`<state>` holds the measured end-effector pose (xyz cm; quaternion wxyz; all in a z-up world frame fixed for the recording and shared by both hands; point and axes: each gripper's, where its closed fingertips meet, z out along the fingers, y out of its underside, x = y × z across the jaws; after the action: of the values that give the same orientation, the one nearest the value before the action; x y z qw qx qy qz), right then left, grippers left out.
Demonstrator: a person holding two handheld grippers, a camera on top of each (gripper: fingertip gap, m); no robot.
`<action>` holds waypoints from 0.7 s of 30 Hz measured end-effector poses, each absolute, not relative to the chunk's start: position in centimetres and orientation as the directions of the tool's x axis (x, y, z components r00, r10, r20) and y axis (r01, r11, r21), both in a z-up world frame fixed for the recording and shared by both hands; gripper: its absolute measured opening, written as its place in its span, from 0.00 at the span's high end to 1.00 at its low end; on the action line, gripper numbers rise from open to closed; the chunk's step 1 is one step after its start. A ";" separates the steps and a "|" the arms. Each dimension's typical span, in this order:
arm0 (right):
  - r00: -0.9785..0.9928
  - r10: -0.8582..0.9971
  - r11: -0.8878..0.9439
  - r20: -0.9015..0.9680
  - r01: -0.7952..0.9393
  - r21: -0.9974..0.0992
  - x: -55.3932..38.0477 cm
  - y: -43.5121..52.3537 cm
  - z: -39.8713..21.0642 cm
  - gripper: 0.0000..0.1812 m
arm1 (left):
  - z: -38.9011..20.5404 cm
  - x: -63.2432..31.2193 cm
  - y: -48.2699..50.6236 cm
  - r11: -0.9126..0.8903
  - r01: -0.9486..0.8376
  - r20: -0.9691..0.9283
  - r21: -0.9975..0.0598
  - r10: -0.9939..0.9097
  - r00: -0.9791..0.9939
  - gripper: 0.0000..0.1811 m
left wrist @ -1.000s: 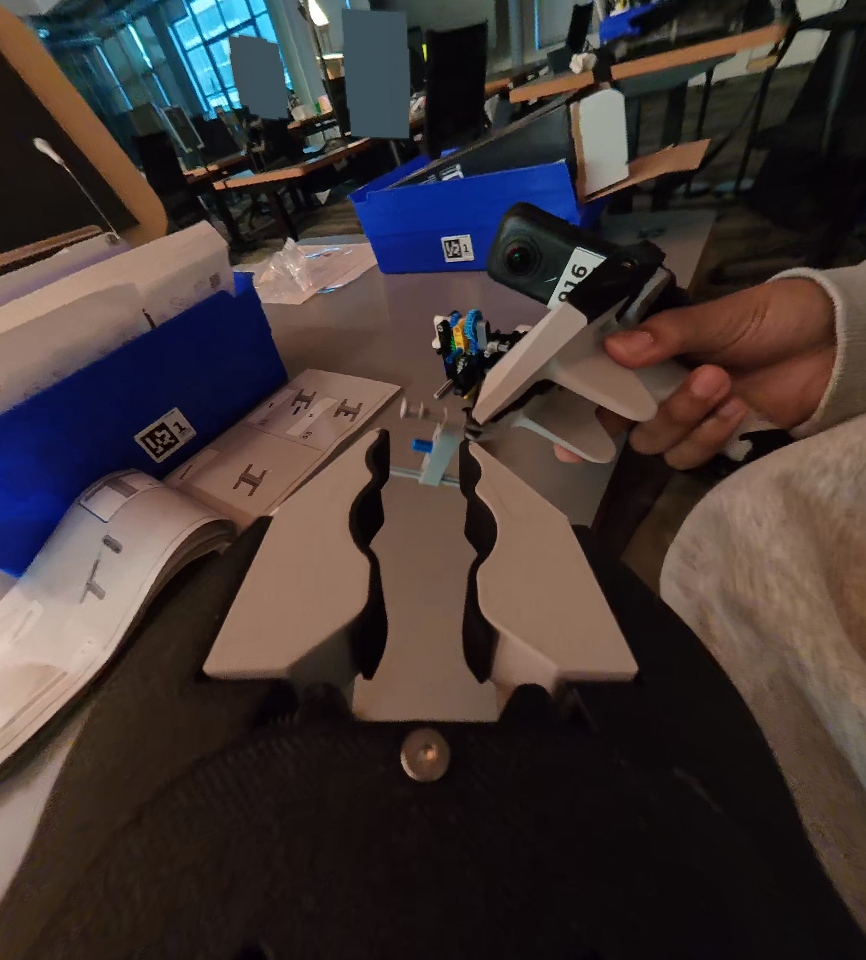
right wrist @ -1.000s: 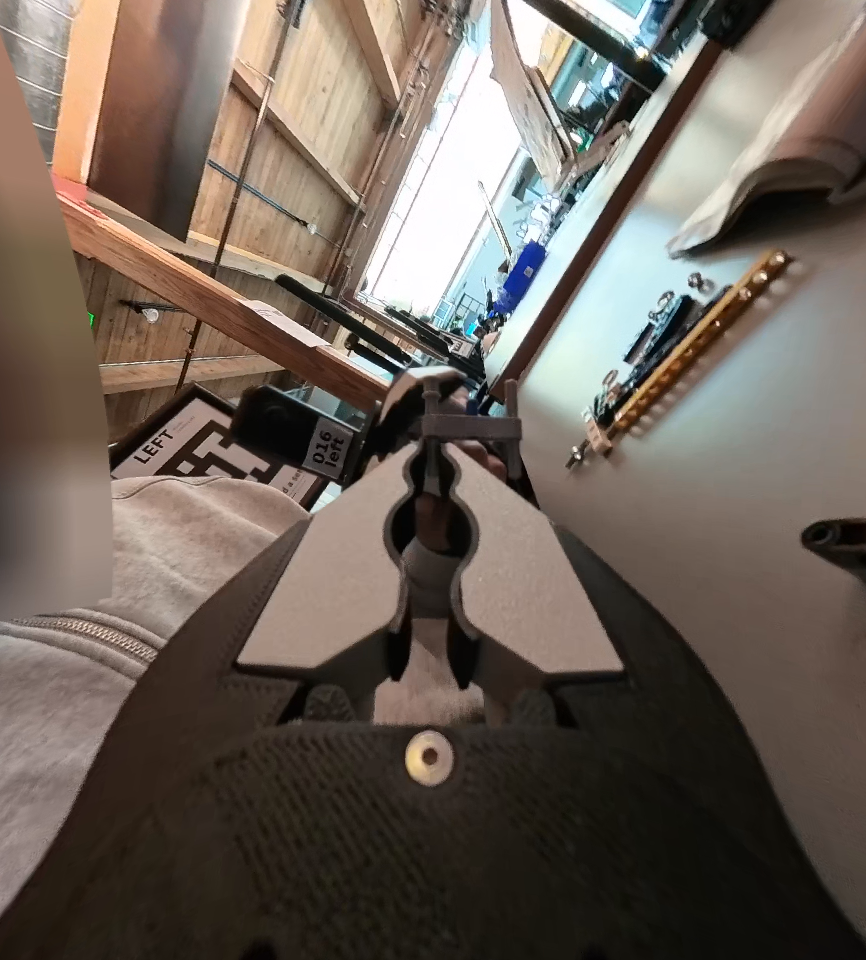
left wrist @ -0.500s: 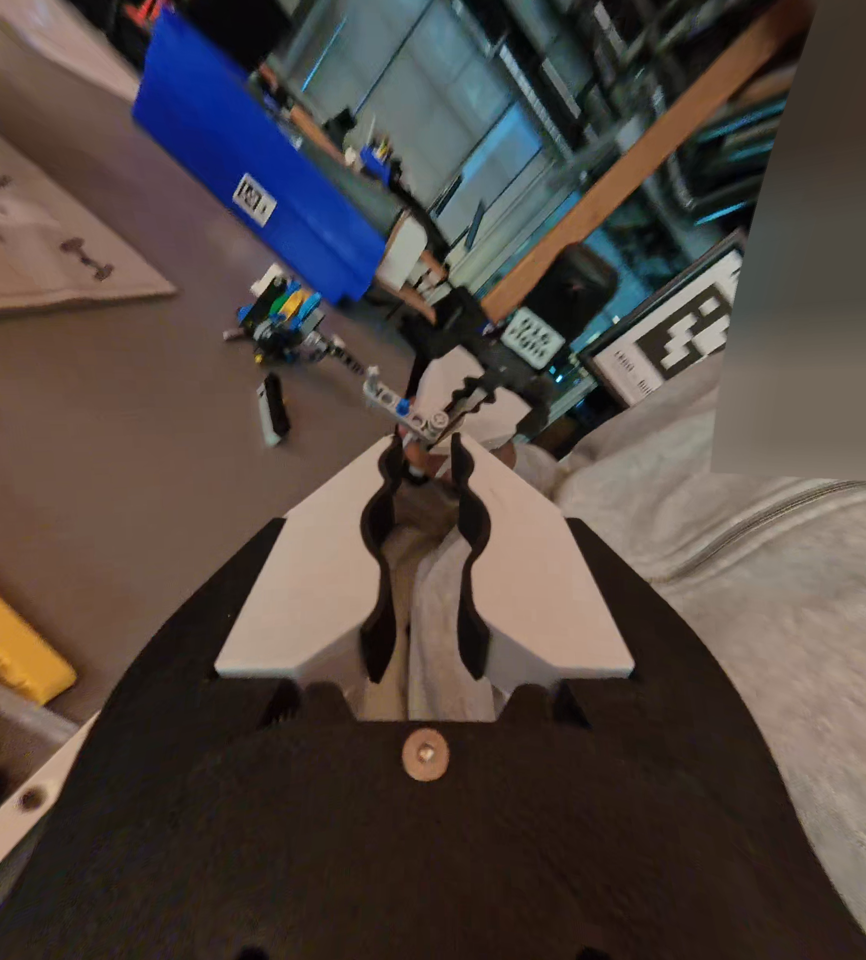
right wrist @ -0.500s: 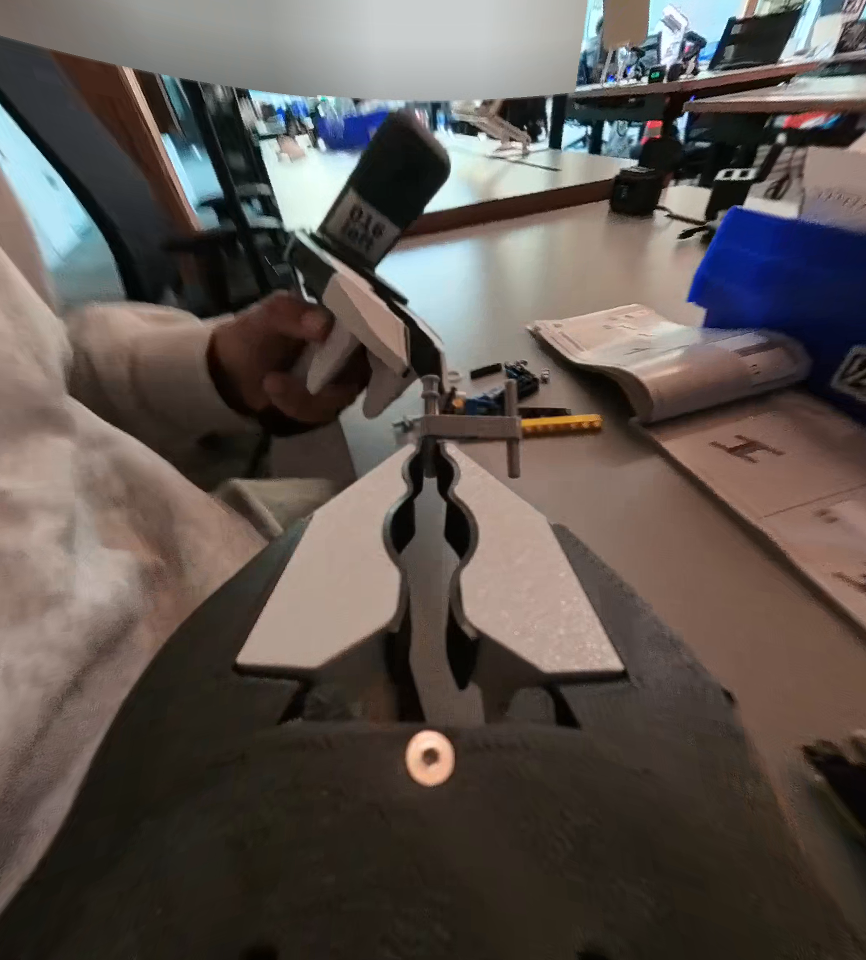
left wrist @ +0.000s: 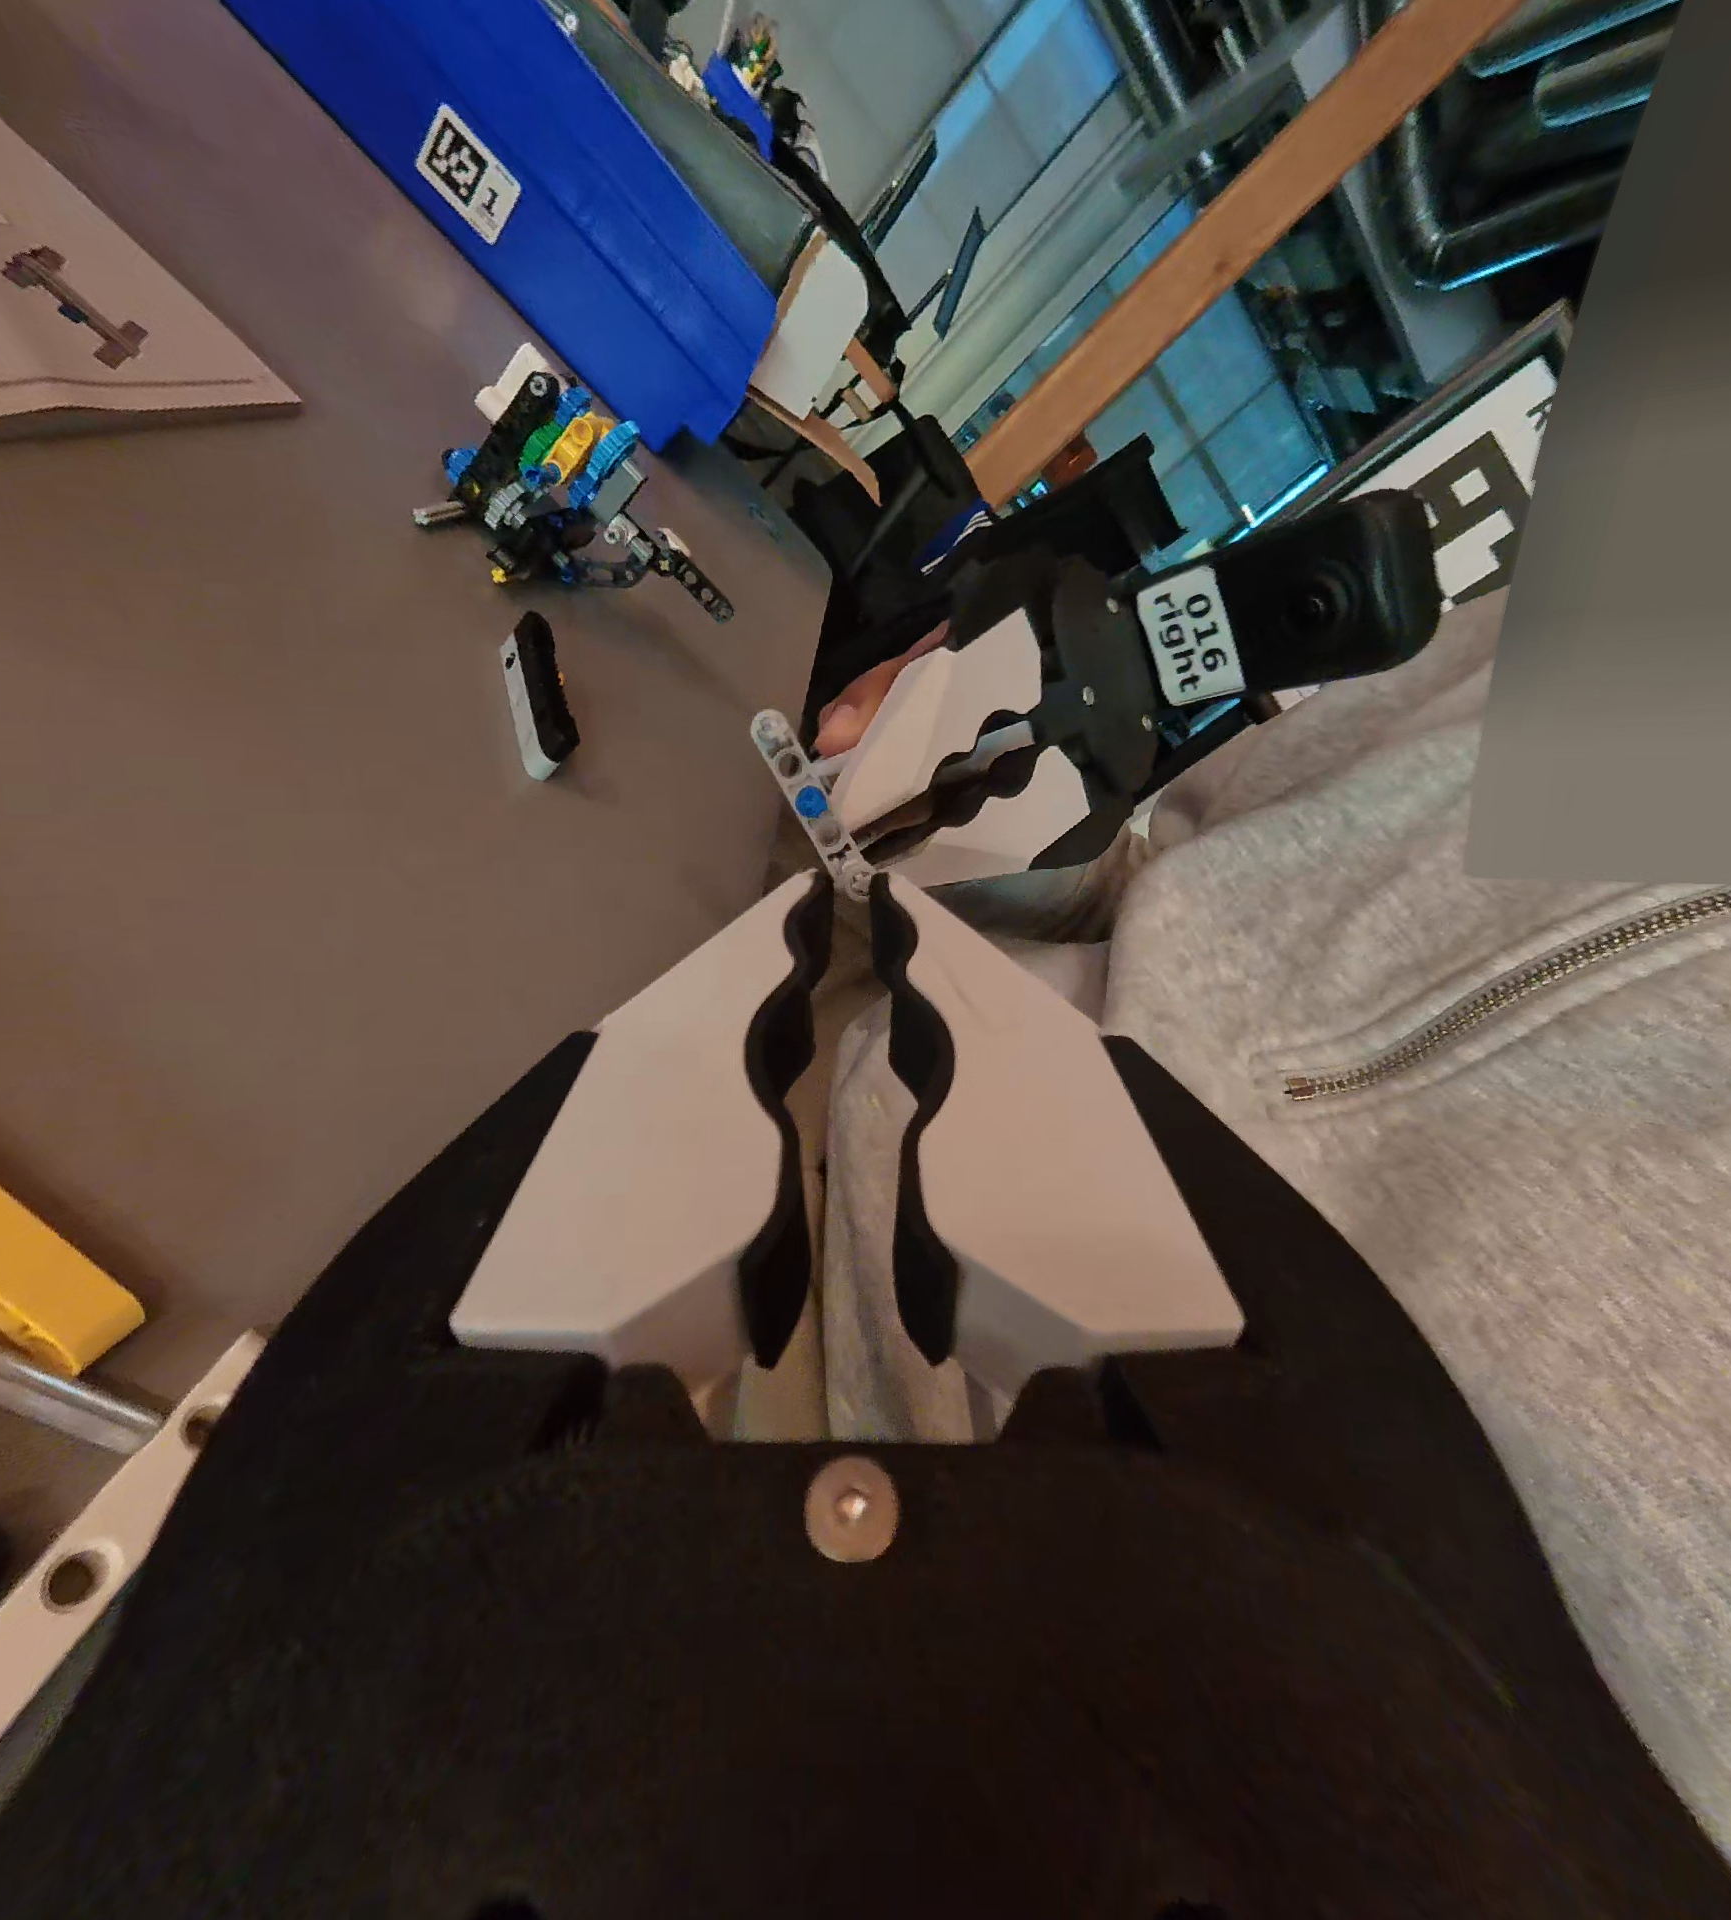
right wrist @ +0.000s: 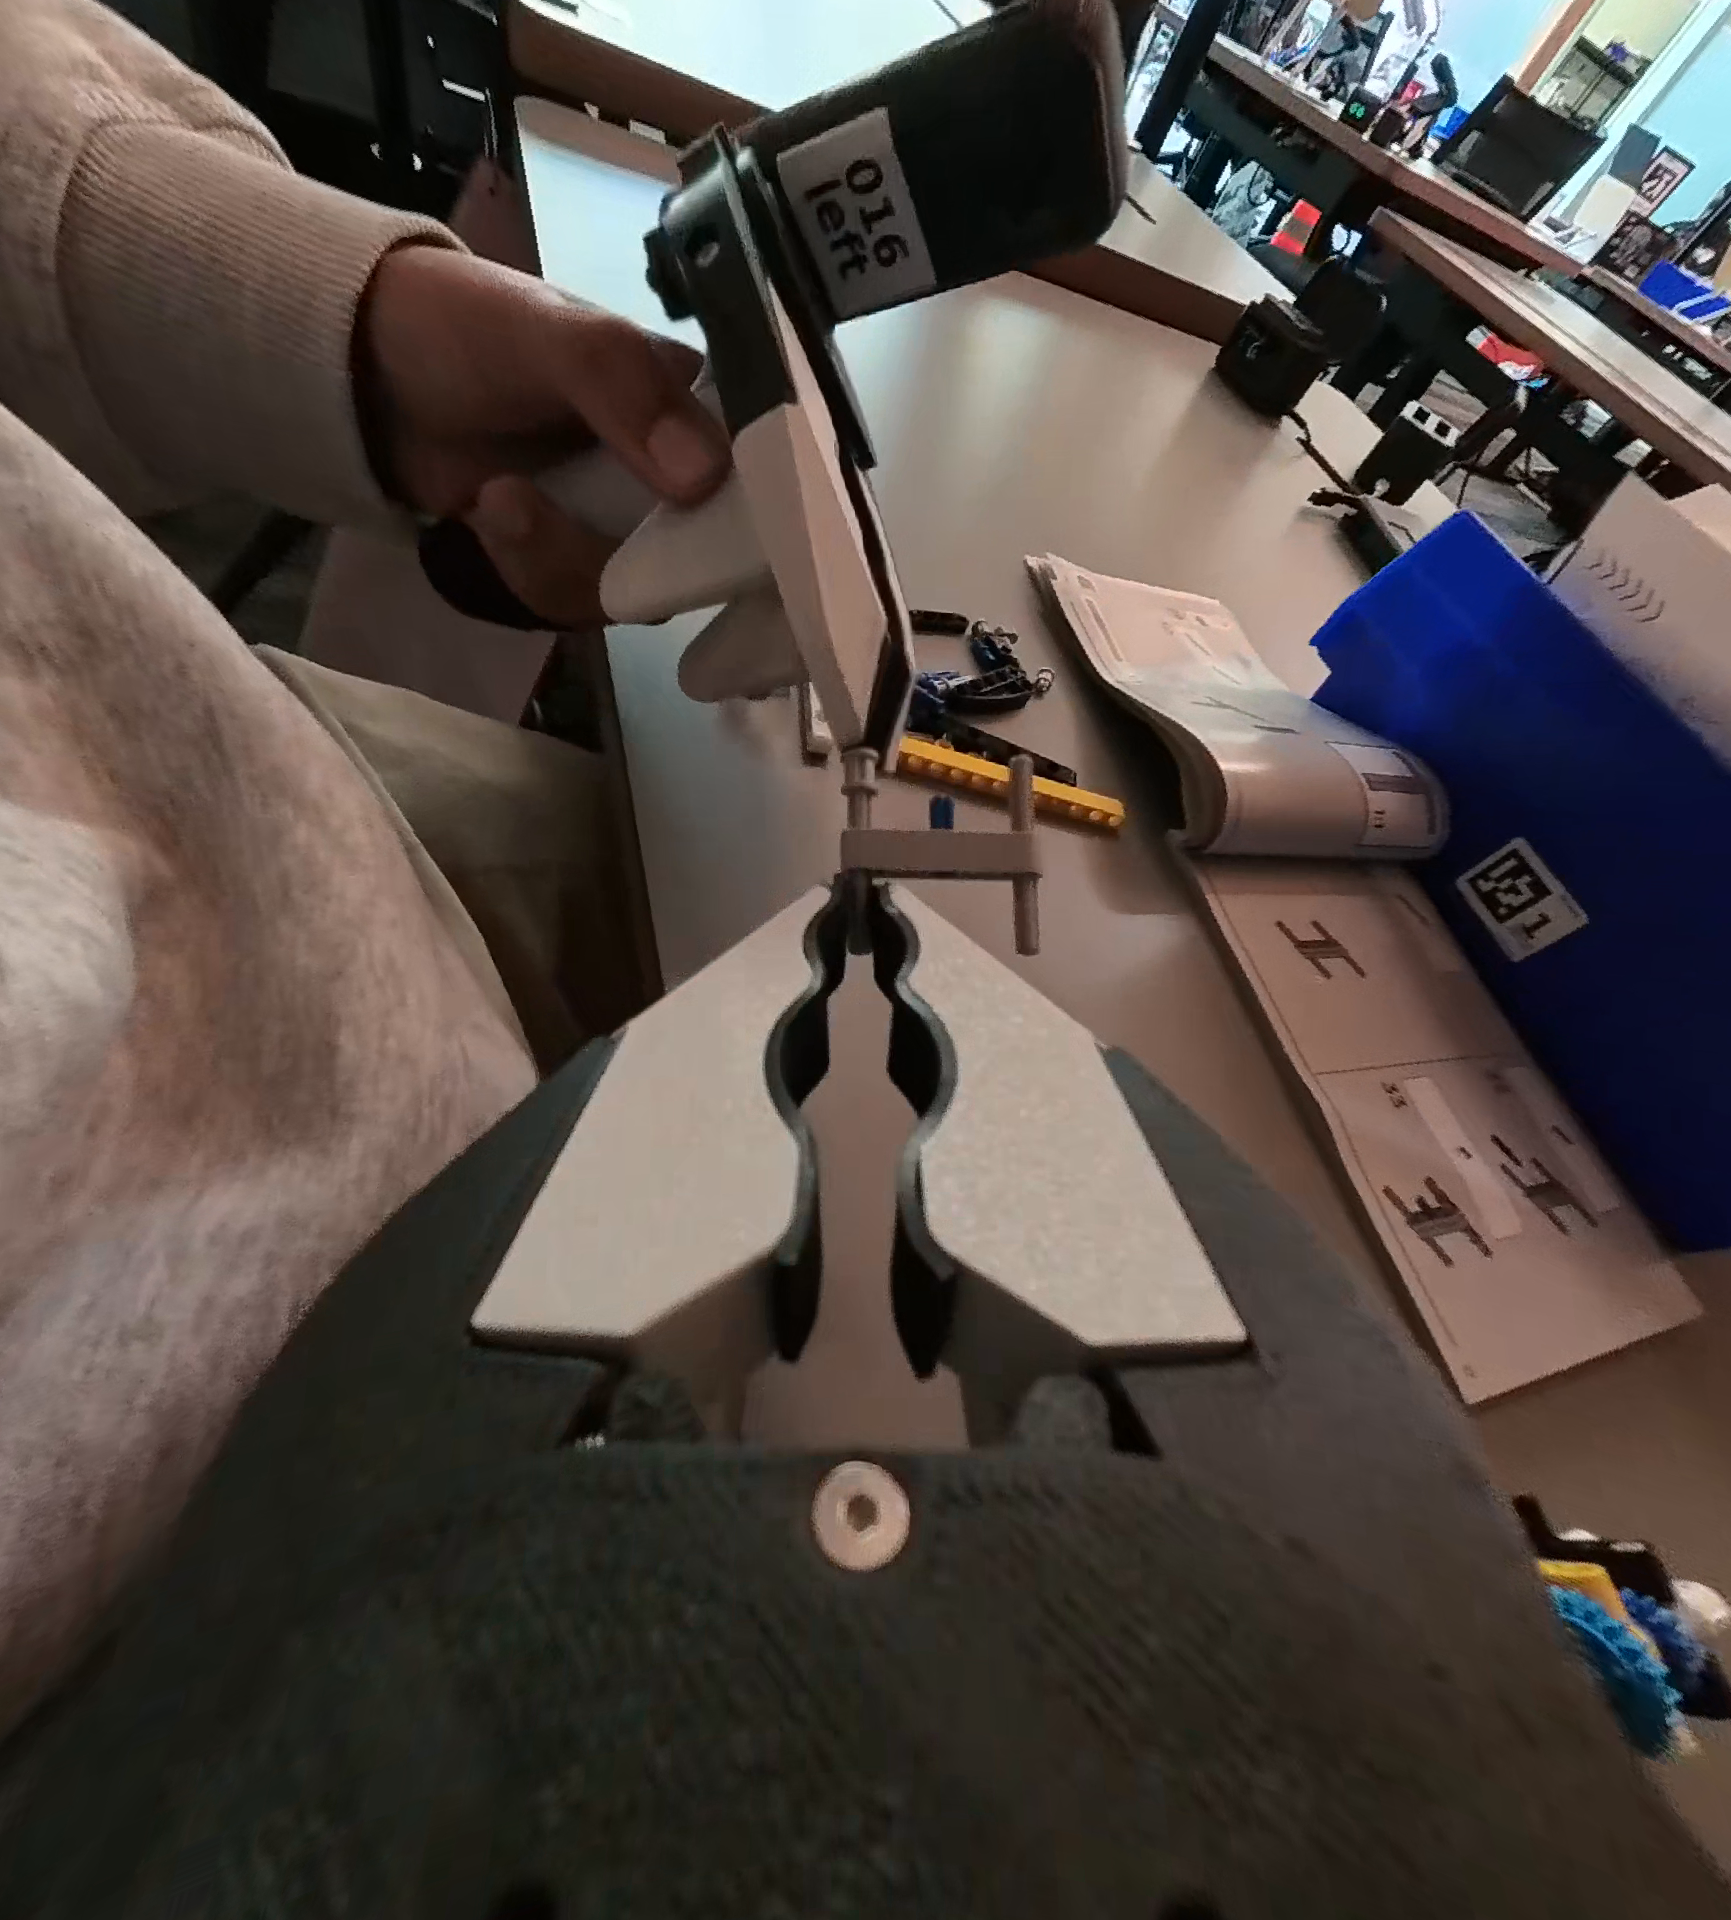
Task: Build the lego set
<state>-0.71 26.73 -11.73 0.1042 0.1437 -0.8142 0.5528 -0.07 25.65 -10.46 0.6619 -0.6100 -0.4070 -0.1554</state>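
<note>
Both grippers meet on one grey lego beam (right wrist: 934,850) held above the table (right wrist: 1069,436); right gripper (right wrist: 859,916) nipped shut on its axle, beam lying crosswise; left gripper (left wrist: 848,885) nearly closed, tips at that axle's far end, grip unclear.

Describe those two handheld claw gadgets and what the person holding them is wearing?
Each gripper, left and right, has two pale grey wedge-shaped fingers with wavy black inner edges, set in a black textured body with a silver screw. A black camera bearing a white label rides on top. The person wears a light grey fleece top with a metal zipper and ribbed cuffs.
</note>
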 end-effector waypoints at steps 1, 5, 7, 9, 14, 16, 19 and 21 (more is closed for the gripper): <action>-0.933 -0.116 0.354 0.340 -0.359 -0.864 -0.8 26.7 -11.8 0.98 | -10.5 -0.1 25.7 0.204 0.702 0.727 -0.682 0.296 0.620 0.97; -0.919 -0.119 0.376 0.376 -0.392 -0.840 -0.7 26.6 -12.1 0.98 | -10.7 0.1 25.9 0.191 0.708 0.728 -0.680 0.291 0.621 0.94; -0.910 -0.122 0.385 0.395 -0.410 -0.827 -0.6 26.5 -12.3 0.98 | -10.9 -0.1 25.9 0.186 0.705 0.721 -0.685 0.311 0.619 0.97; -0.903 -0.119 0.390 0.412 -0.425 -0.817 -0.7 26.5 -12.2 0.98 | -11.0 -0.1 25.9 0.183 0.707 0.722 -0.683 0.316 0.615 0.97; -0.892 -0.117 0.410 0.438 -0.445 -0.796 -0.7 26.5 -12.5 0.98 | -11.5 -0.1 25.9 0.166 0.713 0.719 -0.681 0.338 0.607 0.97; -0.880 -0.120 0.416 0.460 -0.465 -0.781 -0.7 26.4 -12.5 0.98 | -11.7 0.0 26.0 0.151 0.718 0.717 -0.680 0.342 0.607 0.97; -0.867 -0.125 0.424 0.482 -0.486 -0.764 -0.6 26.5 -12.7 0.98 | -11.9 0.0 26.1 0.136 0.715 0.708 -0.685 0.354 0.611 0.97; -0.863 -0.125 0.425 0.489 -0.492 -0.760 -0.6 26.5 -12.6 0.98 | -11.9 0.0 26.1 0.130 0.714 0.704 -0.688 0.360 0.613 0.97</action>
<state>-0.62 26.47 -12.62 0.1826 0.1870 -0.8240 0.5027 0.04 26.14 -11.90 0.6257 -0.6441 -0.4167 -0.1414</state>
